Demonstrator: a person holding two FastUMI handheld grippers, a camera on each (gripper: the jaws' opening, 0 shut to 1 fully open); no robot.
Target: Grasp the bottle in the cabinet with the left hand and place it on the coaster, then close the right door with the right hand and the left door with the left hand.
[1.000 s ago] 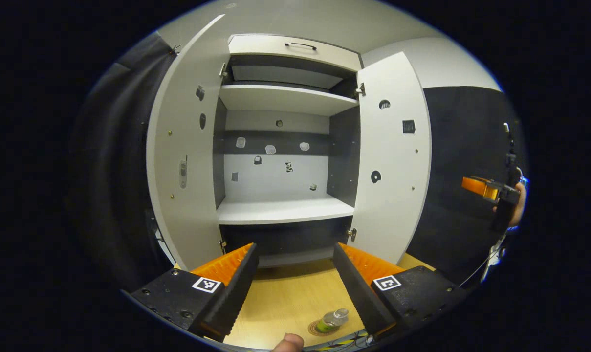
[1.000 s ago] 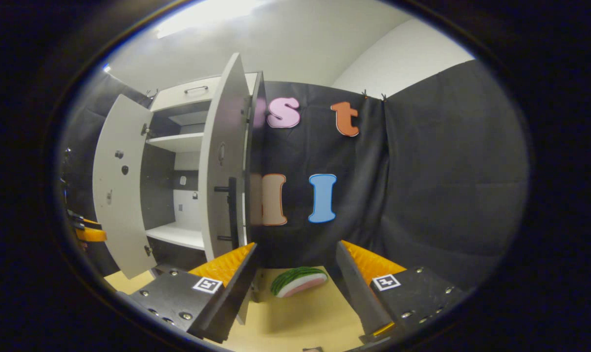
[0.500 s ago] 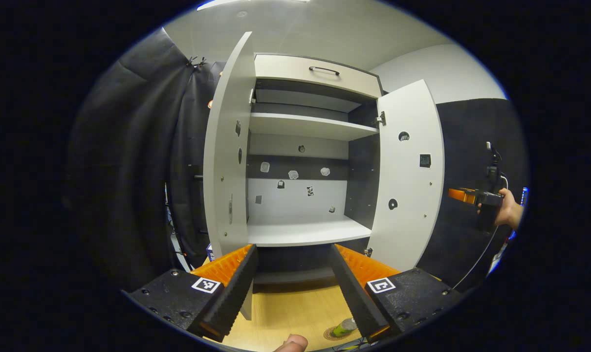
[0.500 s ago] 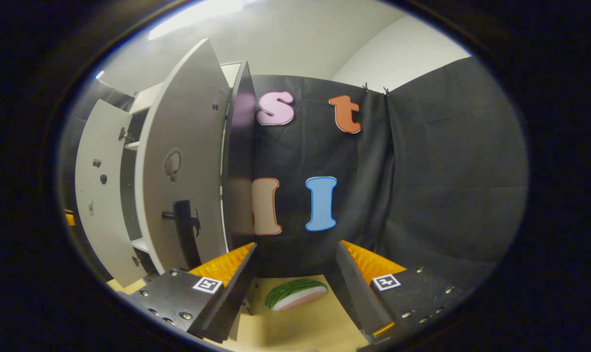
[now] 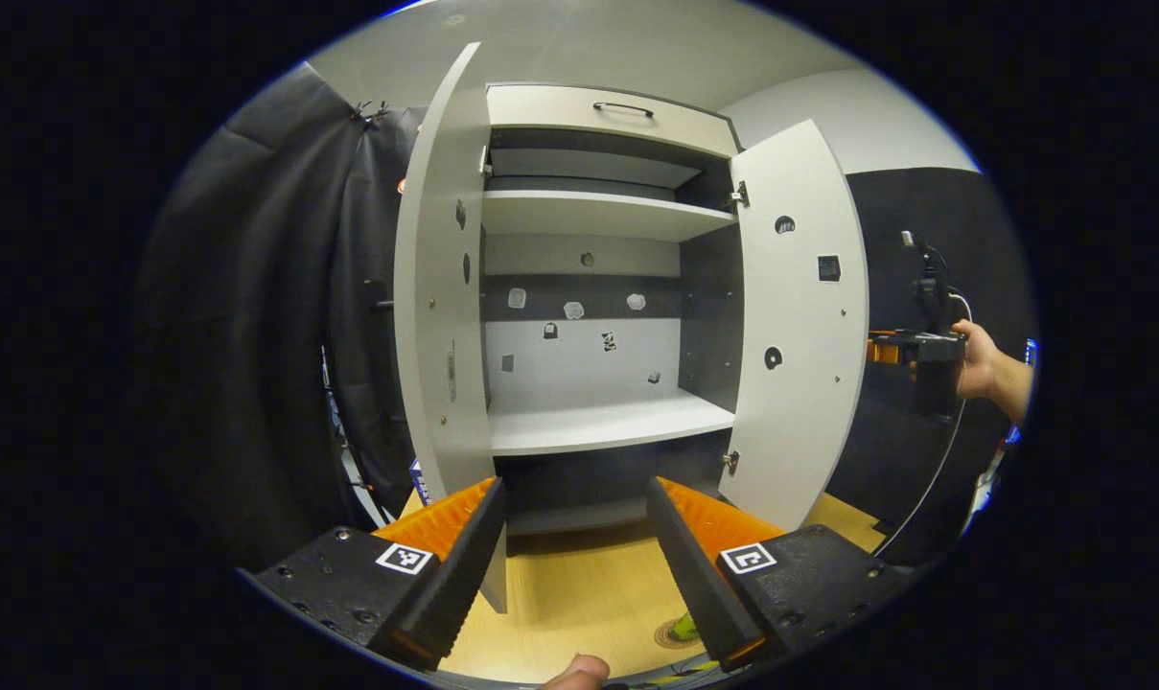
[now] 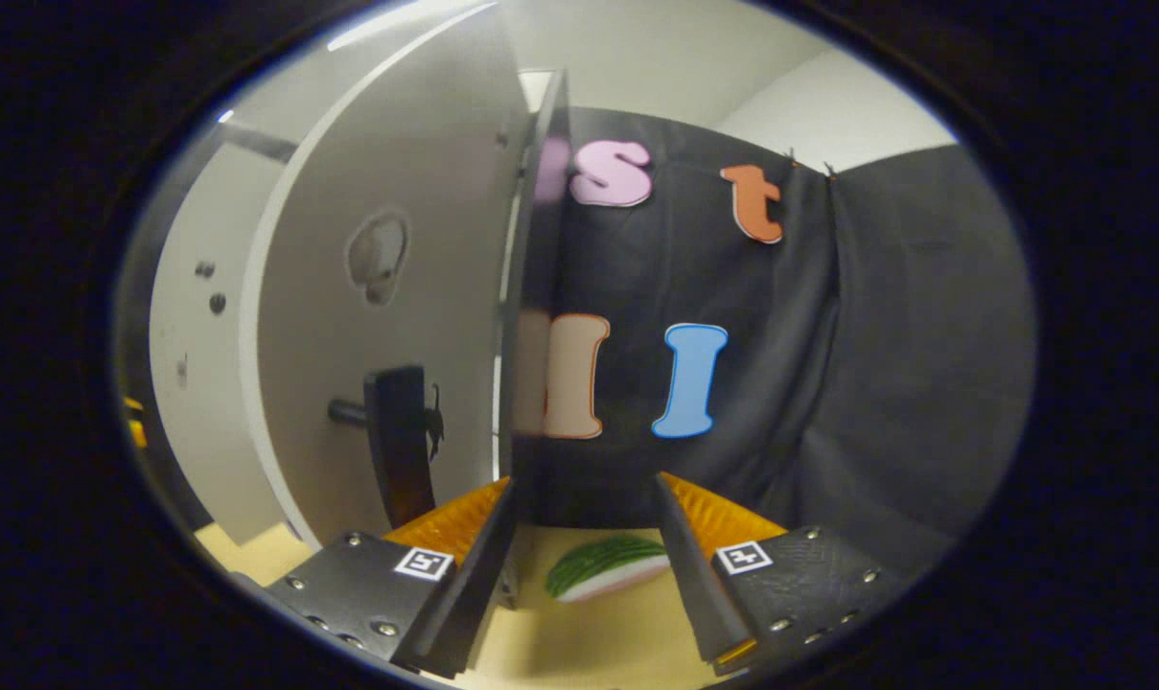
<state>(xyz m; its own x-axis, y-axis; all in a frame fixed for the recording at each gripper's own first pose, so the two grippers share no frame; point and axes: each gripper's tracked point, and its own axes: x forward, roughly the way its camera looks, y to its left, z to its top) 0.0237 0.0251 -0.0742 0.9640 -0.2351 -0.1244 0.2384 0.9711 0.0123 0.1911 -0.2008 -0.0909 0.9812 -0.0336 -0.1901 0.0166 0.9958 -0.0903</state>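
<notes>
The white cabinet point(image 5: 598, 422) stands with both doors open and its shelves bare. A small green bottle point(image 5: 683, 627) sits on a round coaster point(image 5: 668, 636) on the wooden table, partly hidden behind one finger of my left gripper point(image 5: 574, 565). That gripper is open and empty, facing the cabinet between the left door point(image 5: 440, 287) and the right door point(image 5: 799, 316). In the right gripper view, my right gripper point(image 6: 584, 575) is open and close to the outer face of the right door point(image 6: 387, 287), beside its dark handle point(image 6: 397, 441). A hand holds the right gripper point(image 5: 900, 347) behind the door's edge.
A watermelon-slice toy point(image 6: 608, 565) lies on the table just beyond my right gripper's fingers. Black cloth walls close in the booth behind and beside the cabinet. A cable point(image 5: 929, 498) hangs below the hand at the right. A drawer with a handle point(image 5: 622, 107) tops the cabinet.
My right gripper has moved closer to the right door's outer face, which looms larger now. The left gripper has drawn back and swung right, leaving the bottle on the coaster.
</notes>
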